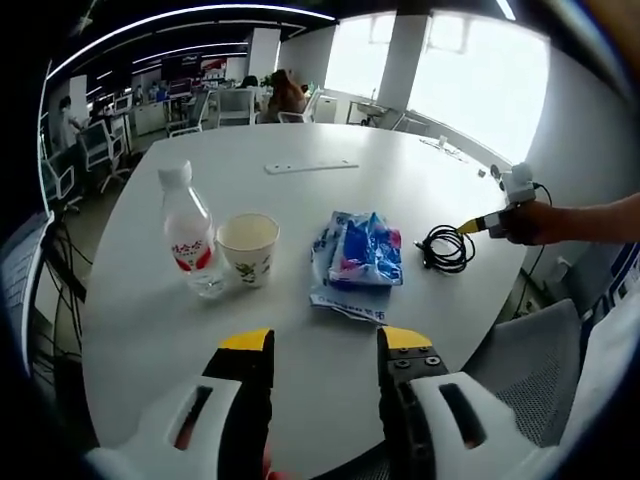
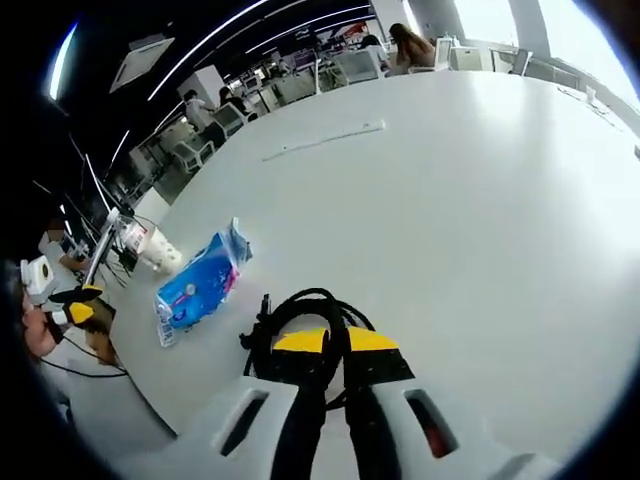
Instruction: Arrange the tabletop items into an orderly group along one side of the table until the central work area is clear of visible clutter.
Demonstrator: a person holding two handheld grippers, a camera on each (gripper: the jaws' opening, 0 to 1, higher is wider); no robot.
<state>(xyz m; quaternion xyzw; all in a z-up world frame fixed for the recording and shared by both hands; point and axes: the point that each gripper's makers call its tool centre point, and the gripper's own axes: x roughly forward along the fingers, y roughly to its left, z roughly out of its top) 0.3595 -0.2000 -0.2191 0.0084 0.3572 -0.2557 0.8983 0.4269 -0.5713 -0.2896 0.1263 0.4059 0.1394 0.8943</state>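
Bottle [image 1: 191, 236] capped beside paper cup [image 1: 248, 248]; left claw [image 1: 325, 342] agape, unladen; right claw [image 2: 335, 342] clamps cable [image 2: 300, 310].

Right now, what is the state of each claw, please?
Left claw: open, holding nothing, above the table.
Right claw: nearly closed at the black cable; whether it grips cannot be told.

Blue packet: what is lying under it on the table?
A second, paler packet lies under the blue packet, its edge sticking out toward the left gripper. Both rest on the white table. How far it extends beneath, and whether anything else is under there, is covered.
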